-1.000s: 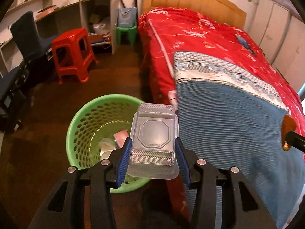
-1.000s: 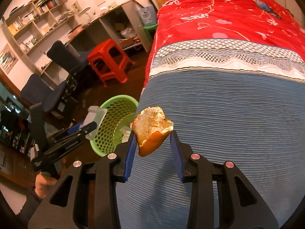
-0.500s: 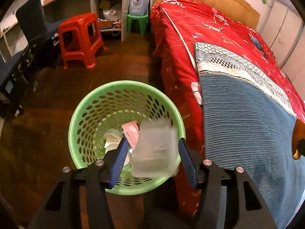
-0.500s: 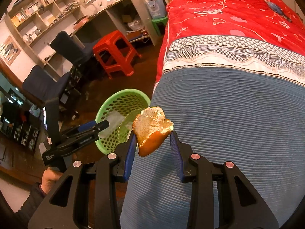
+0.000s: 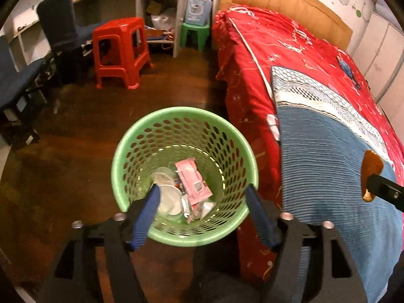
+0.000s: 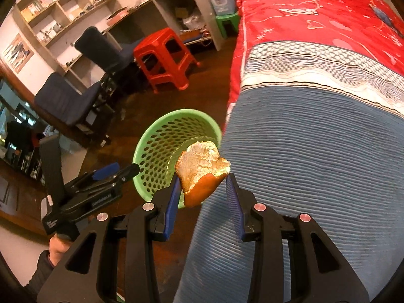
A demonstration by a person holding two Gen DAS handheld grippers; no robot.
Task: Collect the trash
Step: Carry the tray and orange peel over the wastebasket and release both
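Note:
A green perforated trash basket (image 5: 126,156) stands on the floor beside the bed; it also shows in the right wrist view (image 6: 151,151). It holds a pink wrapper (image 5: 193,180) and pale plastic pieces (image 5: 169,198). My left gripper (image 5: 202,197) is open and empty, directly above the basket's near rim. My right gripper (image 6: 203,180) is shut on a piece of orange peel (image 6: 200,170), held over the bed edge just right of the basket. The peel also shows in the left wrist view (image 5: 370,174).
The bed has a blue ribbed blanket (image 5: 328,166) and red cover (image 5: 272,50). A red stool (image 5: 121,50), a green stool (image 5: 194,35), dark chairs (image 5: 63,30) and a desk with shelves (image 6: 75,5) stand across the brown floor (image 5: 63,166).
My left gripper opened and the clear plastic container dropped out of it into the basket. My right gripper moved with the peel toward the basket.

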